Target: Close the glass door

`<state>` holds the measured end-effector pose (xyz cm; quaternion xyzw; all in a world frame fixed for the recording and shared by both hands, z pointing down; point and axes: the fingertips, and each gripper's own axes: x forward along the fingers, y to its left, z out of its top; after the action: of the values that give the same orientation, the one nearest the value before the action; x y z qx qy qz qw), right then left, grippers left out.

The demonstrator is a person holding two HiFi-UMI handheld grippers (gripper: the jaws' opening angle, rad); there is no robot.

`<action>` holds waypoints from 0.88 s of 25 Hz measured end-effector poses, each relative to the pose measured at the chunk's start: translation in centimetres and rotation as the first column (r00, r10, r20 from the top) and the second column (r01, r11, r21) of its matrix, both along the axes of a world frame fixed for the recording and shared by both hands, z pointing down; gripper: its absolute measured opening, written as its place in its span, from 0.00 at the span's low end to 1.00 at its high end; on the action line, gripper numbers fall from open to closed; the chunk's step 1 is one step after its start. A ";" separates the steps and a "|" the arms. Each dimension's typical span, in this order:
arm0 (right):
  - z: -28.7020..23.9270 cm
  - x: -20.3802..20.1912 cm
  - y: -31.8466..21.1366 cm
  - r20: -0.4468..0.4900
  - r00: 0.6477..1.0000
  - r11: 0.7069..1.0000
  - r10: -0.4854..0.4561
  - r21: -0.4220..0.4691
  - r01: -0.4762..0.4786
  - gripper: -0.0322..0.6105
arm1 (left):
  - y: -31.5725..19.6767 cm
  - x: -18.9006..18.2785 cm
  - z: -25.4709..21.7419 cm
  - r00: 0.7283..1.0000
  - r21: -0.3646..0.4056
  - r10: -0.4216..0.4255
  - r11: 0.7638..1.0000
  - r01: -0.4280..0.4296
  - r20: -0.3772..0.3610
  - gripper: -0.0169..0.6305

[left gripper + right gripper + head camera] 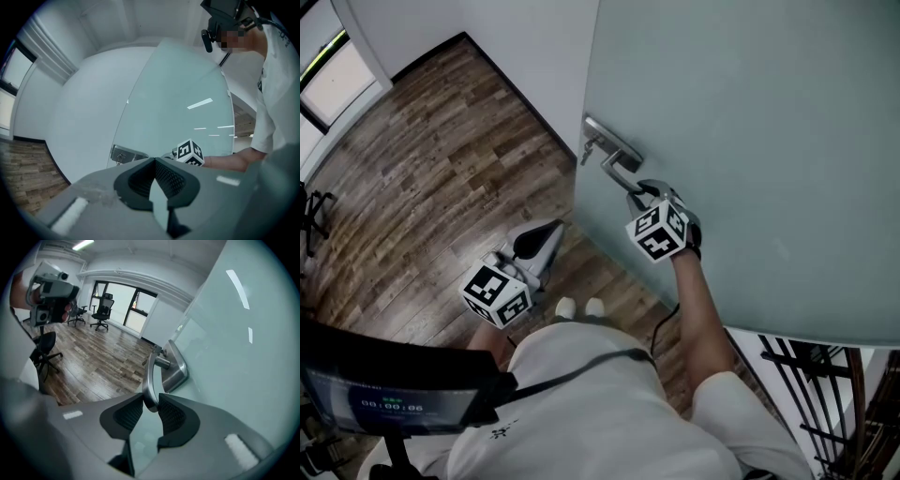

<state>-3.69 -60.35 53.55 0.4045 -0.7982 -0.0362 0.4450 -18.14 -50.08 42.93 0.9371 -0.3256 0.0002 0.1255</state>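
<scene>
At the free edge of the frosted pale-green glass door, the right gripper is clamped on the outer end of the curved brushed-metal lever handle. Its dark ribbed fingers press on the bar from both sides, set narrow to match the thin metal. Gripping far out along the lever, away from the metal backplate, likely gives the person the most leverage for swinging the heavy pane, and the forearm reaches straight out to the handle so the whole arm can drive the door. The left gripper hangs low over the brown wood-plank floor, near the door's bottom edge but apart from it. Its fingers are pressed together on nothing, since one hand on the handle appears enough for this job. The door itself stands angled out from the white wall, so it reads as not yet shut, though no view shows the frame or latch side clearly enough to judge how much swing remains.
</scene>
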 end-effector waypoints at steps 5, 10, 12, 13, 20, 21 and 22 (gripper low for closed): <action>0.2 -0.7 1.4 -0.062 0.998 1.000 -0.011 0.001 0.011 0.22 | 0.6 0.3 0.7 1.000 -0.016 0.022 1.000 -0.023 -0.011 0.04; 0.6 -1.5 2.7 -0.196 0.980 0.999 -0.031 0.010 0.034 0.22 | 1.1 0.4 0.6 1.000 -0.015 0.012 1.000 -0.012 -0.014 0.04; 0.8 -2.1 3.7 -0.244 0.968 0.998 -0.061 0.014 0.067 0.22 | 1.9 0.3 0.2 1.000 -0.005 -0.005 1.000 0.005 -0.021 0.04; 0.7 -2.3 4.2 -0.257 0.963 0.996 -0.076 0.016 0.083 0.22 | 2.3 0.4 0.0 1.000 0.001 -0.014 1.000 0.014 -0.022 0.04; -0.2 -1.3 3.6 -0.277 0.948 0.985 -0.155 0.036 0.171 0.21 | 1.8 4.2 -1.6 0.991 0.001 -0.132 0.991 0.132 0.015 0.04; -0.1 -1.6 4.1 -0.283 0.945 0.982 -0.165 0.041 0.184 0.21 | 2.6 4.3 -1.5 0.988 -0.003 -0.151 0.989 0.151 0.016 0.04; 0.2 -2.0 4.9 -0.288 0.942 0.980 -0.174 0.045 0.195 0.21 | 3.6 4.2 -1.2 0.986 -0.005 -0.168 0.986 0.168 0.015 0.04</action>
<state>-5.70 -55.50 53.70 0.3346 -0.7589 -0.1642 0.5339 -13.92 -46.49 41.71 0.9059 -0.4046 -0.0025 0.1254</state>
